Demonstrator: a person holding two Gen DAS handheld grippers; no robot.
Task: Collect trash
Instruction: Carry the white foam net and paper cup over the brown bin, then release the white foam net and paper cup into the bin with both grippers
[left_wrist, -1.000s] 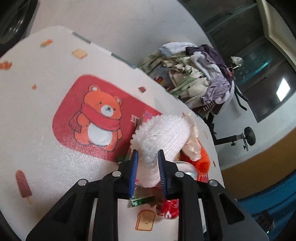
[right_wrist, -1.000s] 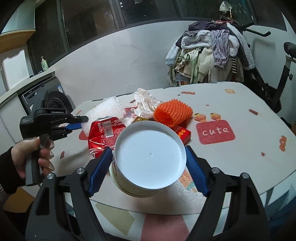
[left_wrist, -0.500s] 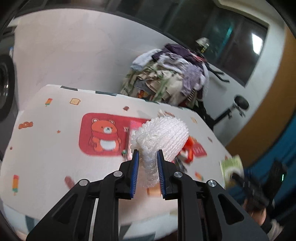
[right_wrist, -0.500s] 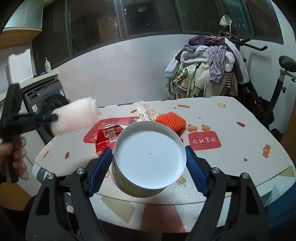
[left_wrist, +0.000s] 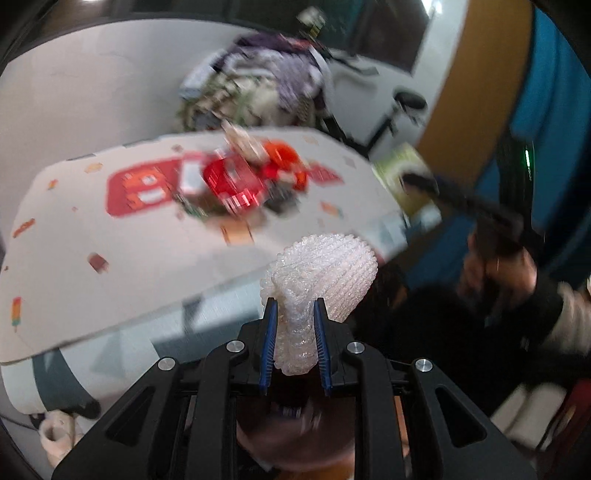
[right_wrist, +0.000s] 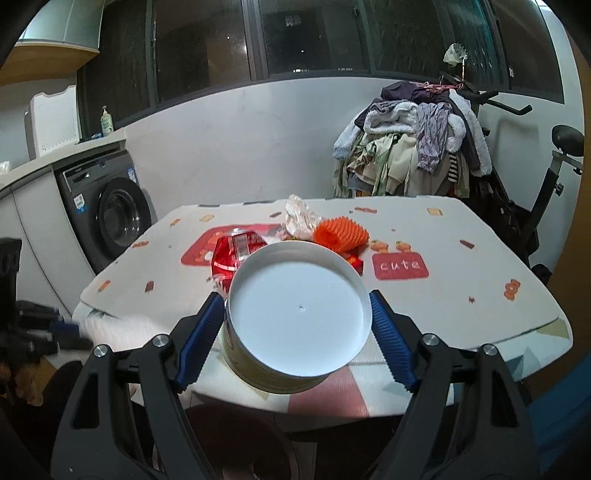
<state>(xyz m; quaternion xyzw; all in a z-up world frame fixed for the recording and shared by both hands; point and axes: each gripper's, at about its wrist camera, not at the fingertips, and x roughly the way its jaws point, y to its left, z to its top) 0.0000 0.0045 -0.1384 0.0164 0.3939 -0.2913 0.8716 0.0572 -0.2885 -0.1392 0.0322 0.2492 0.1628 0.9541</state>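
My left gripper (left_wrist: 294, 308) is shut on a white foam fruit net (left_wrist: 325, 269) and holds it off the table's near edge, low in front of the table. My right gripper (right_wrist: 297, 306) is shut on a round paper tub (right_wrist: 295, 321), its white bottom facing the camera, held in front of the table's near edge. On the table (right_wrist: 461, 295) lie a crushed red can (right_wrist: 236, 249), an orange foam net (right_wrist: 341, 232) and crumpled paper (right_wrist: 301, 218). The left view is blurred; the foam net shows as a white smear in the right view (right_wrist: 122, 326).
A washing machine (right_wrist: 107, 214) stands left of the table. A pile of clothes (right_wrist: 413, 140) on an exercise bike (right_wrist: 546, 184) stands behind it at the right. A dark round opening (right_wrist: 236, 439) lies below my right gripper.
My left gripper has carried the foam net off the table and down past its near edge. My right gripper has pulled back from the table with the tub.
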